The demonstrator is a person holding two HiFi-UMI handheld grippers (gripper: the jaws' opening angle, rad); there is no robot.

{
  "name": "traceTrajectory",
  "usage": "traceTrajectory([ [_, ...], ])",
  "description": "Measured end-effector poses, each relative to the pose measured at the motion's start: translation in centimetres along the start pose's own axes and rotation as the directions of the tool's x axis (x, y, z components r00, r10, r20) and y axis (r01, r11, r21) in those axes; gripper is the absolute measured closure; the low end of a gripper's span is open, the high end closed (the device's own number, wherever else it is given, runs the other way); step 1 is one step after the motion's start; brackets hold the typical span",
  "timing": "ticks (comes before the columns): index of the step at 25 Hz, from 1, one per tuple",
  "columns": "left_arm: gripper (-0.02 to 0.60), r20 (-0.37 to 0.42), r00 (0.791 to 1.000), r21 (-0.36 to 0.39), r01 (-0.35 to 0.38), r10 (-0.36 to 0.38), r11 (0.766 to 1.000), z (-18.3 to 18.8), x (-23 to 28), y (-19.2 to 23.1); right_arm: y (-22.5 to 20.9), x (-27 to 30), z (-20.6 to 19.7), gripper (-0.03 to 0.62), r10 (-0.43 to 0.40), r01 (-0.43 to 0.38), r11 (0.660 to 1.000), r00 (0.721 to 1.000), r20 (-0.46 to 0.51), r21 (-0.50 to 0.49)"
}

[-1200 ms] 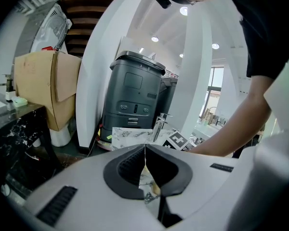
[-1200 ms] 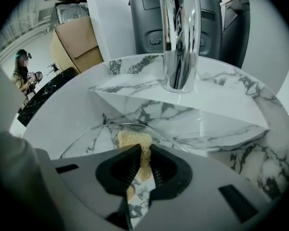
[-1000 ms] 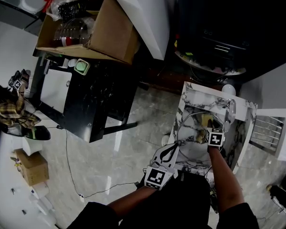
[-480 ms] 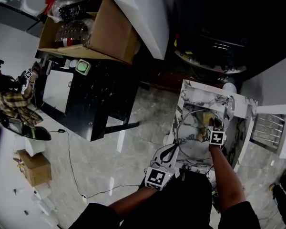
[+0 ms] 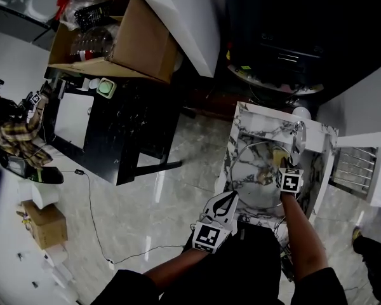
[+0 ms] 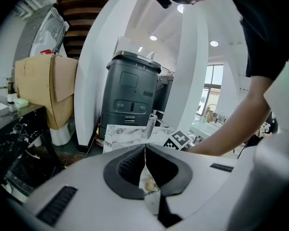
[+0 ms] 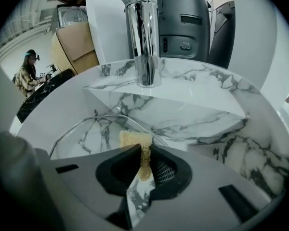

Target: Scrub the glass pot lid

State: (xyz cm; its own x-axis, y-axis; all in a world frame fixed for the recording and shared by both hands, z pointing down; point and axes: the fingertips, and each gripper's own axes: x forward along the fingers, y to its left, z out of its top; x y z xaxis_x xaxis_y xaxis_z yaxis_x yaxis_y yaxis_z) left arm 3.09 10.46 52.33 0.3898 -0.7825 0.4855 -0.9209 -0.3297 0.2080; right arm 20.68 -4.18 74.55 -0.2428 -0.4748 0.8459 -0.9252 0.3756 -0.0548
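Observation:
The glass pot lid point(image 5: 254, 169) stands tilted in the marble sink point(image 5: 244, 122), its metal rim an arc in the right gripper view point(image 7: 82, 124). My left gripper point(image 5: 229, 199) is at the lid's left rim, jaws shut with the thin rim edge between them point(image 6: 145, 150). My right gripper point(image 5: 281, 168) is shut on a yellow sponge point(image 7: 135, 137), which lies pressed against the lid's glass point(image 5: 267, 173). The lid's knob is hard to make out.
A chrome faucet point(image 7: 143, 42) rises at the sink's back edge point(image 5: 298, 135). A grey bin point(image 6: 130, 97) stands behind the sink. A black table point(image 5: 133, 129) with a cardboard box point(image 5: 114, 40) is to the left, and a person point(image 5: 16, 132) beyond it. A wire rack point(image 5: 350, 169) is on the right.
My right gripper has slid the sponge a little farther across the lid toward the faucet. My left gripper has stayed at the lid's rim.

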Motion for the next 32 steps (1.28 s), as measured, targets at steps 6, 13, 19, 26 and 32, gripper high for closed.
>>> traceTrajectory([
  [6, 0.563, 0.008, 1.000, -0.003, 0.007, -0.007, 1.000, -0.2, -0.4, -0.7, -1.0, -1.1, -1.4, 0.531, -0.016, 0.016, 1.000, 1.000, -0.019, -0.011],
  [13, 0.563, 0.010, 1.000, 0.008, 0.027, -0.027, 1.000, -0.4, -0.9, -1.6, -1.8, -2.5, -3.7, 0.531, -0.030, 0.030, 0.999, 0.999, -0.045, -0.018],
  [19, 0.563, 0.015, 0.999, 0.013, 0.046, -0.046, 0.999, -0.5, -1.3, -2.1, -1.7, -4.1, -6.1, 0.531, -0.033, 0.031, 0.999, 0.996, -0.083, -0.032],
  [26, 0.563, 0.026, 0.998, 0.026, 0.063, -0.064, 0.998, -0.1, -1.5, -2.5, -0.4, -5.3, -8.7, 0.531, 0.012, -0.022, 0.997, 0.988, -0.151, -0.069],
  [32, 0.565, 0.041, 0.997, 0.020, 0.067, -0.068, 0.998, -0.1, -1.7, -2.6, 0.9, -6.0, -9.6, 0.531, 0.048, -0.070, 0.992, 0.981, -0.190, -0.110],
])
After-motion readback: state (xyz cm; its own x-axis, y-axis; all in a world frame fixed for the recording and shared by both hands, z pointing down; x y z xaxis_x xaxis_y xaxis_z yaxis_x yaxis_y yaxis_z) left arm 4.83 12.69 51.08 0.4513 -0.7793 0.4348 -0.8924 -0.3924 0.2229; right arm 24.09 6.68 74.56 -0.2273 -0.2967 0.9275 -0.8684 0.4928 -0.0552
